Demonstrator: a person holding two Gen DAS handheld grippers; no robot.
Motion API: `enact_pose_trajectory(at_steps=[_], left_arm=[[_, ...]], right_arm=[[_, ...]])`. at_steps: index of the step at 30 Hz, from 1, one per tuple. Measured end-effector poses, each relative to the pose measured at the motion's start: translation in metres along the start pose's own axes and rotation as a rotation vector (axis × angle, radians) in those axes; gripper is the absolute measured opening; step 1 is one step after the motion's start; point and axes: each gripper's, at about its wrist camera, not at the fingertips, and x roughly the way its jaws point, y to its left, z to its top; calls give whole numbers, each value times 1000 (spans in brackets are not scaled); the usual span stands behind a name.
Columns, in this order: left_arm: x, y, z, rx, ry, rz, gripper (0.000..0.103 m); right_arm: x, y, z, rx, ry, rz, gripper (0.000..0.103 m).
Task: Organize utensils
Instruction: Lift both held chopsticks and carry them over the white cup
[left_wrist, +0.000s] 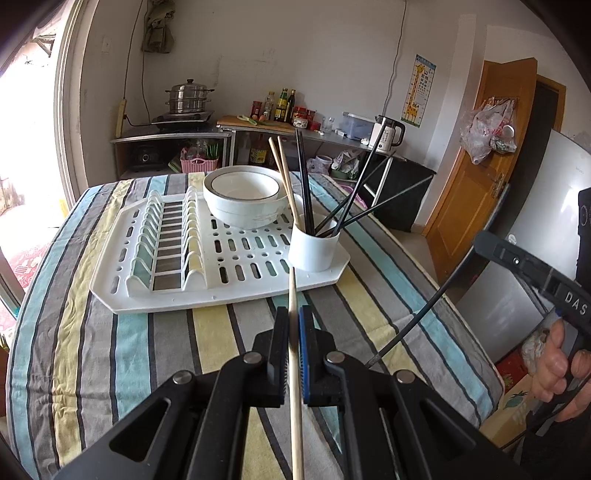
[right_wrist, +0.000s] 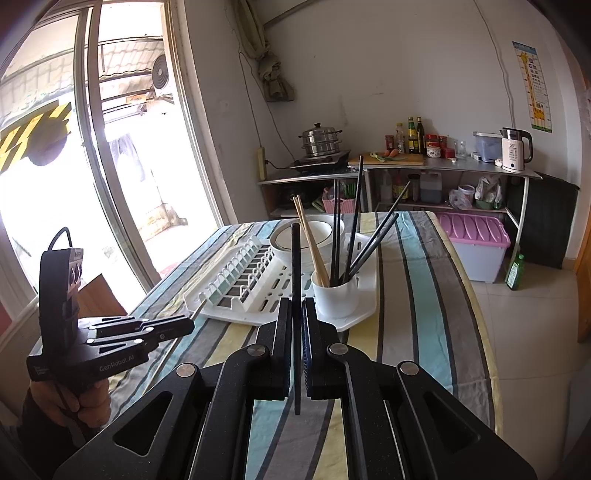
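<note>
Table (left_wrist: 221, 332) w/ striped cloth (left_wrist: 369, 314). White drying rack (left_wrist: 236, 258) sits directly on cloth, toward far end. Rest of cloth bare.

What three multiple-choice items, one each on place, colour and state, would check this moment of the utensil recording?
1. Where does the white cup stand?
A. on a corner of the white drying rack
B. inside the bowl
C. on the bare cloth

2. What colour is the chopstick in the right hand-held gripper?
A. wooden
B. black
C. red

3. How is the left hand-held gripper?
A. open, empty
B. shut on nothing
C. shut on a wooden chopstick

Answers: 1 A, the cup sits at the rack's near corner; 2 B, a dark stick rises between the pads; 3 C, the pads clamp the pale stick.
</note>
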Motion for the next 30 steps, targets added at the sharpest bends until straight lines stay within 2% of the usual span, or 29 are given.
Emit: enact_pose_trajectory(at_steps=[6,9,14,20,26,30], left_arm=[[33,19,-34,-10,150,89,6],[36,29,-43,-44,169,89,6],[22,29,-33,-61,110,60,6],[2,19,-3,-58,3,10,6],[1,5,29,-45,-88,-41,6],[2,-1,37,-41,-119,-75,6]], right_arm=[[0,3,0,-6,-2,6,5],[0,4,1,-10,-4,6,5],[-2,7,4,-16,-10,3,5],[-2,8,6,-23,-11,-4,5],[-4,7,12,-29,-24,-13,5],[-5,5,13,-30,-26,-14,5]])
